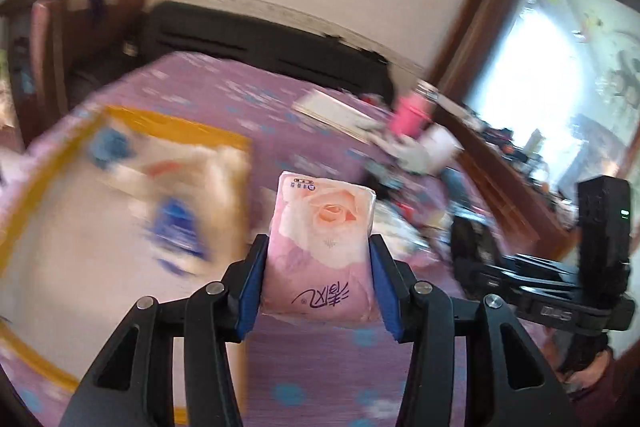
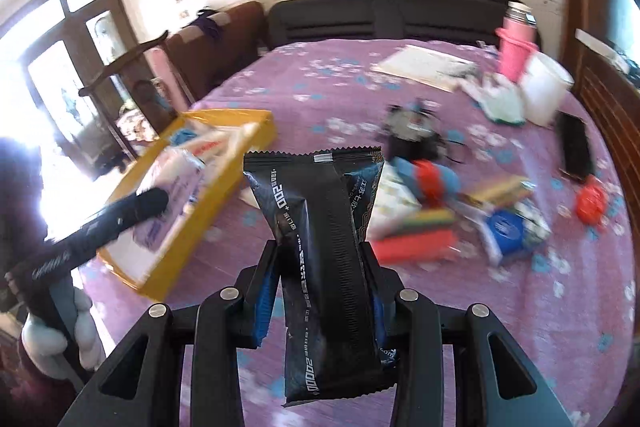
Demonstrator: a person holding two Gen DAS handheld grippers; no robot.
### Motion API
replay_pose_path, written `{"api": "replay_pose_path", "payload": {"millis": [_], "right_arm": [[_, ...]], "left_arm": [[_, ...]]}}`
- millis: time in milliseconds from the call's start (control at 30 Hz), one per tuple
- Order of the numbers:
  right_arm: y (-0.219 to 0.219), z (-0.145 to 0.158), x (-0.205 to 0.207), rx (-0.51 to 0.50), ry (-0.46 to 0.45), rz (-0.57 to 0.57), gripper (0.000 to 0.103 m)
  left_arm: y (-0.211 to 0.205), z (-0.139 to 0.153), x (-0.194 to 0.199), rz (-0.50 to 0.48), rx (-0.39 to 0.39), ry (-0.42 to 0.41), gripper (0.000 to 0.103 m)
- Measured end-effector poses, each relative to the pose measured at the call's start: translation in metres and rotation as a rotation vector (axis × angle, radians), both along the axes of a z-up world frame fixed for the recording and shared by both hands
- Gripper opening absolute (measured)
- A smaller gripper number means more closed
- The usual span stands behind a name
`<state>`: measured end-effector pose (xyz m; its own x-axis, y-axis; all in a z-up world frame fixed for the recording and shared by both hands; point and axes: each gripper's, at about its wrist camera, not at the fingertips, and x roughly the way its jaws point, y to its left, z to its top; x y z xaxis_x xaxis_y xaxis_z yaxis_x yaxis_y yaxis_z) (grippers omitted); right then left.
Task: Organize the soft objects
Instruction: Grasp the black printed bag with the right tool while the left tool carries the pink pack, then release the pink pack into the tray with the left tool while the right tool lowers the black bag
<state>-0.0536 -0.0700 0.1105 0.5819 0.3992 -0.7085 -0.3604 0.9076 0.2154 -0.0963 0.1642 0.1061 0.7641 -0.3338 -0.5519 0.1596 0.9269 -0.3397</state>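
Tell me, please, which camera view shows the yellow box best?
The right wrist view: the yellow box lies whole on the purple bedspread, its open top and packets visible. In the left wrist view the box is motion-blurred and cut off at the frame's left edge.

Purple flowered bed (image 2: 400, 327) bears a yellow box (image 2: 224, 187), a white tub (image 2: 544, 91)

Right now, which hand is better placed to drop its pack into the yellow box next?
Probably left. Its tool, holding the pink tissue pack, is right beside the yellow box; the right tool, holding the black pack, is farther away.
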Motion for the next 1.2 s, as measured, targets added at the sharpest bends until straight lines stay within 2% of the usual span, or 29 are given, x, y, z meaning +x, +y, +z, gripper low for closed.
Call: {"api": "replay_pose_path", "payload": {"millis": [67, 300, 433, 567, 667, 767, 800, 1067, 1133, 1200], "right_arm": [[0.018, 0.002, 0.004, 0.006, 0.007, 0.033, 0.042], [0.103, -0.007, 0.031, 0.009, 0.078, 0.144, 0.042], [0.156, -0.020, 0.050, -0.021, 0.132, 0.209, 0.042], [0.202, -0.041, 0.066, -0.040, 0.211, 0.269, 0.042], [0.225, -0.054, 0.071, -0.055, 0.244, 0.302, 0.042], [0.245, -0.069, 0.081, -0.086, 0.282, 0.319, 0.042], [0.249, -0.072, 0.082, -0.100, 0.280, 0.314, 0.042], [0.269, -0.080, 0.116, -0.273, 0.139, 0.219, 0.041], [0.269, -0.077, 0.122, -0.262, 0.116, 0.210, 0.042], [0.258, -0.071, 0.127, -0.203, 0.142, 0.206, 0.046]], "left_arm": [[0.026, 0.002, 0.006, 0.070, 0.064, 0.013, 0.048], [0.105, -0.022, 0.046, 0.216, 0.153, 0.153, 0.049], [0.137, -0.043, 0.071, 0.261, 0.152, 0.232, 0.049], [0.158, -0.056, 0.098, 0.288, 0.118, 0.310, 0.050], [0.165, -0.062, 0.104, 0.300, 0.096, 0.336, 0.053], [0.170, -0.064, 0.099, 0.282, 0.061, 0.336, 0.066], [0.170, -0.064, 0.098, 0.280, 0.059, 0.333, 0.068], [0.171, -0.056, 0.072, 0.271, -0.017, 0.283, 0.070], [0.167, -0.050, 0.068, 0.271, -0.017, 0.263, 0.070], [0.163, -0.044, 0.063, 0.263, -0.013, 0.242, 0.075]]}}
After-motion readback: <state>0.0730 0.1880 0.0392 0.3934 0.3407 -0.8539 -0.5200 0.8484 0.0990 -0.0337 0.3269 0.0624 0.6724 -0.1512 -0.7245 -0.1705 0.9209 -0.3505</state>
